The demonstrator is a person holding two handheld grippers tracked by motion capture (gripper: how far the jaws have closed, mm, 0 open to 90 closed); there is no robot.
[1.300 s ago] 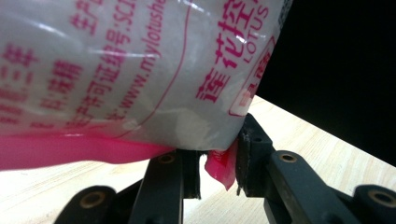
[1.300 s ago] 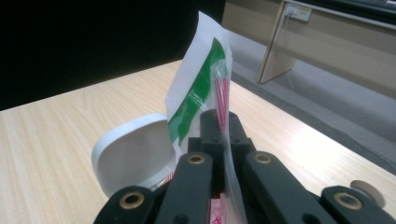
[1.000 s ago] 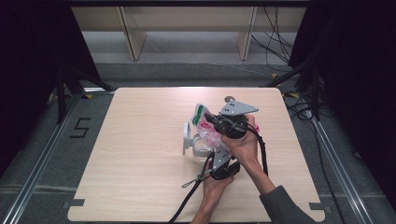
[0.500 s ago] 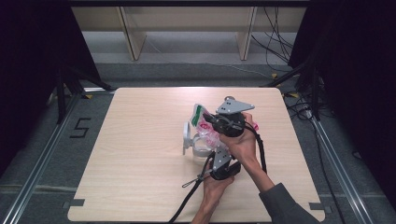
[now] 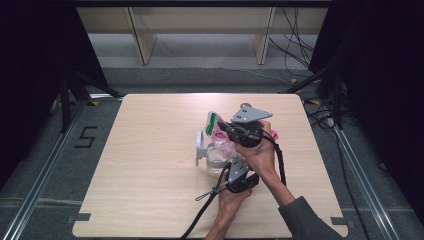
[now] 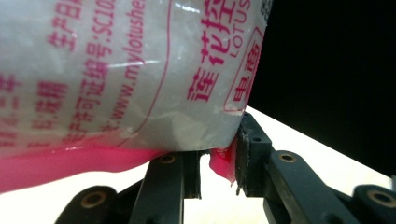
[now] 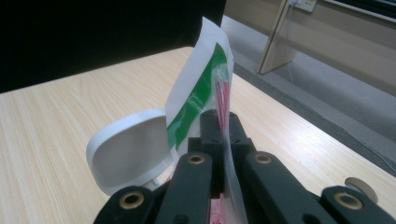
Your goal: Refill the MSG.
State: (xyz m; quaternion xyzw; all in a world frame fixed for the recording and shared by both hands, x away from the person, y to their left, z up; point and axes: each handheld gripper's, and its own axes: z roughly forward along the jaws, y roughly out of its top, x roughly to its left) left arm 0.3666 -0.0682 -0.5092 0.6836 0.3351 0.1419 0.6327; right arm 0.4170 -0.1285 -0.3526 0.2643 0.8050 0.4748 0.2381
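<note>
The bag (image 5: 220,137) sits mid-table (image 5: 150,165), just right of the open-lidded jar (image 5: 212,159)

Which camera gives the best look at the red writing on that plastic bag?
The left gripper view: the bag is close up, its red print readable. The high view shows it small, between both grippers. The right gripper view sees its thin edge, pinched by the fingers.

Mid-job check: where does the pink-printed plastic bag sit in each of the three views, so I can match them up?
High view: the plastic bag lies at table centre, between both tools, over a clear container.
Left gripper view: bag covers the upper left; its pink bottom seam runs between the jaws.
Right gripper view: bag edge stands upright, pinched in the closed jaws, centre.
Shared landmark: the white round lid, also at lower left of the right gripper view.
</note>
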